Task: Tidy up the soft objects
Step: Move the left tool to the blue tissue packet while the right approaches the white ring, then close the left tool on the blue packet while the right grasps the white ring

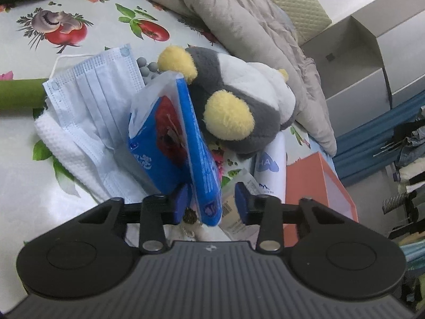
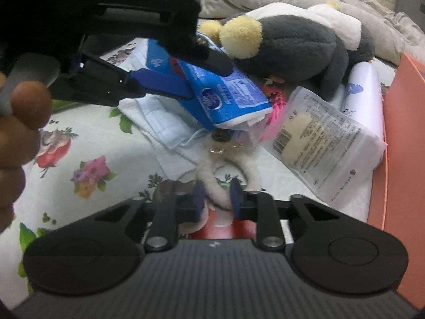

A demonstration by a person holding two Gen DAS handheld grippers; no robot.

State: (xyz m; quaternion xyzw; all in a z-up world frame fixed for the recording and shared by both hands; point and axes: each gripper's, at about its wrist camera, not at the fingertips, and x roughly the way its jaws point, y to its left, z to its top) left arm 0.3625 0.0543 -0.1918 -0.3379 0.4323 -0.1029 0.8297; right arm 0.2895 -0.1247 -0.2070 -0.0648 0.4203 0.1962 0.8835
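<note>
Right gripper (image 2: 215,198): your pads sit either side of the fuzzy cream loop (image 2: 212,175), nearest you and in front of the blue tissue pack (image 2: 228,98); they look pressed on it, so check the bite is on the thick fleece, not a loose strand.
Fuzzy cream loop: its far end runs under the tissue pack, so draw it out low and slowly.
Left gripper (image 1: 211,203): one pad touches the tissue pack's lower corner, the other stands clear, so it is not yet a pinch; centre the pack before closing.
Face mask (image 1: 101,101): it lies under and beside the tissue pack; lift straight so it stays put.
Plush toy (image 1: 239,101): it leans just behind the tissue pack and may roll.
</note>
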